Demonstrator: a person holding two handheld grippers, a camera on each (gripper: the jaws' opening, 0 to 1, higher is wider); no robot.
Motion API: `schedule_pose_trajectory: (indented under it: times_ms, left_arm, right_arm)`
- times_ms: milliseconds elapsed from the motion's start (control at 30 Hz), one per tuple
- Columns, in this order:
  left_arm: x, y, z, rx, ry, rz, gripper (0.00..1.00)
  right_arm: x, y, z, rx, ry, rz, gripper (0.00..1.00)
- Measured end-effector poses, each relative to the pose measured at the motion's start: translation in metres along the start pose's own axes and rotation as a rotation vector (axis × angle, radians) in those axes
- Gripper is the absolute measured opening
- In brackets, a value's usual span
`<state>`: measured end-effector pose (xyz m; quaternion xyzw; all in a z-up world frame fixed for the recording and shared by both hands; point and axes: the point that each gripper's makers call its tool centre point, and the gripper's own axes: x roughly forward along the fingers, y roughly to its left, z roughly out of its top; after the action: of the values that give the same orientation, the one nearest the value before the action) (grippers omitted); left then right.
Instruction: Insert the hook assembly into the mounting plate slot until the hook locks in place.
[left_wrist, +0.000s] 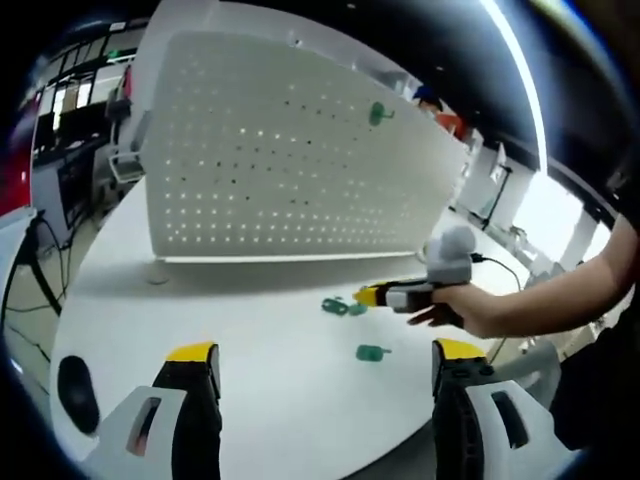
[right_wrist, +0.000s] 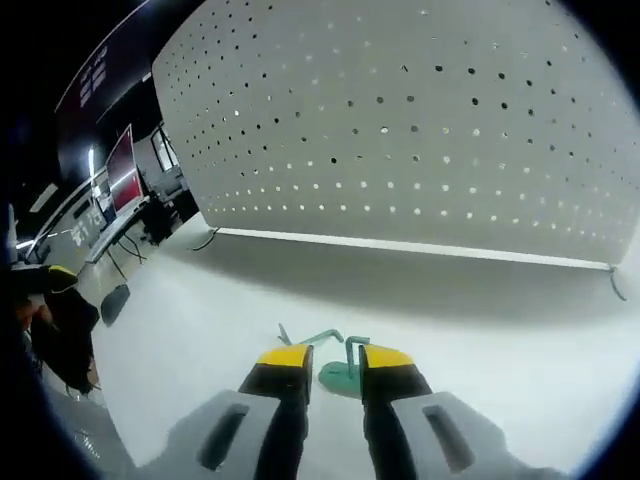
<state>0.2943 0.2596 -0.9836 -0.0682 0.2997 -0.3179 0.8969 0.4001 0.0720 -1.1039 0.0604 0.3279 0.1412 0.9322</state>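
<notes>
White tabletop (right_wrist: 520, 340) under a standing pegboard (right_wrist: 420, 120), green hook (right_wrist: 338, 372) lying right between the narrowed right gripper (right_wrist: 335, 362) tips, not pinched yet by the looks, left gripper (left_wrist: 325, 362) gaping wide, well back.

pegboard (right_wrist: 420, 130) blocks ahead, tabletop (right_wrist: 200, 330) open
</notes>
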Motion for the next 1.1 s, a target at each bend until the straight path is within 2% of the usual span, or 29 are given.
schedule_pose_trajectory:
  times_ms: [300, 433, 533, 833, 933, 1100]
  left_arm:
    - [-0.003, 0.007, 0.001, 0.000, 0.003, 0.007, 0.87]
    - [-0.004, 0.009, -0.002, -0.003, 0.008, 0.011, 0.87]
    - [-0.004, 0.009, -0.002, -0.005, 0.007, 0.010, 0.87]
    - [-0.004, 0.007, -0.003, -0.009, 0.000, 0.008, 0.87]
    - [-0.003, 0.005, -0.002, -0.007, -0.001, 0.004, 0.87]
    - [-0.003, 0.002, 0.001, 0.000, -0.006, -0.001, 0.87]
  right_arm:
    - [0.018, 0.006, 0.010, -0.029, 0.013, -0.003, 0.14]
    - [0.024, 0.006, 0.013, -0.057, 0.029, -0.004, 0.06]
    - [0.028, 0.004, 0.012, -0.072, 0.050, -0.007, 0.05]
    - [0.017, -0.008, 0.013, -0.077, 0.051, -0.025, 0.00]
    - [0.014, -0.014, 0.012, -0.133, 0.062, -0.049, 0.00]
    - [0.008, -0.015, 0.015, -0.129, 0.048, -0.044, 0.00]
